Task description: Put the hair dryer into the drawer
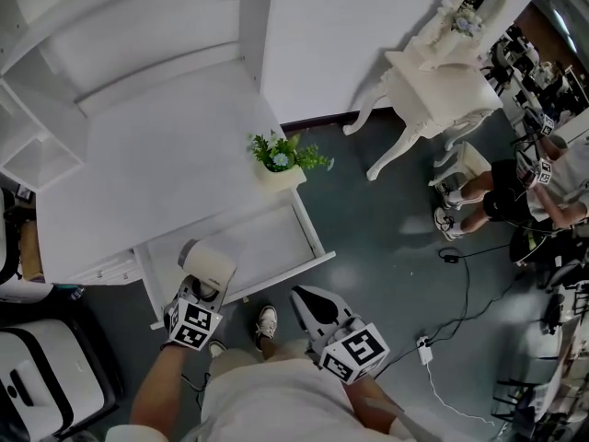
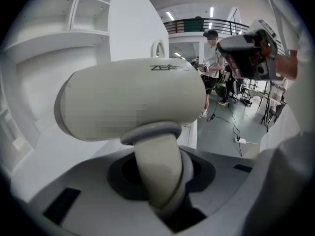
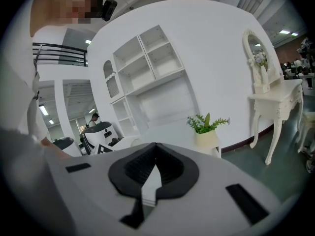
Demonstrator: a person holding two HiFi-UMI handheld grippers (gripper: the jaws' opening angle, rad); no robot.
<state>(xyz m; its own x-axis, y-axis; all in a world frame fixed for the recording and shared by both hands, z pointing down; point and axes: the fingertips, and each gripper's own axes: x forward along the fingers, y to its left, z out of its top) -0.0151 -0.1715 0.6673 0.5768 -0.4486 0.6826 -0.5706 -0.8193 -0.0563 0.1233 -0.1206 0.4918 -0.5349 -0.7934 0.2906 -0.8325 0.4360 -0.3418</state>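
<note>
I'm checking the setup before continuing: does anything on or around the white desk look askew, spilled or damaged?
Nothing stands out. The potted plant stands upright at the desk's corner, and the drawer is open and looks intact. Nothing is spilled.

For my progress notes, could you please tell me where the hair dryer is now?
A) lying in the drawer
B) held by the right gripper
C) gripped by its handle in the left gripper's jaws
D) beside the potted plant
C: the left gripper has its jaws clamped on the handle of the hair dryer.
</note>
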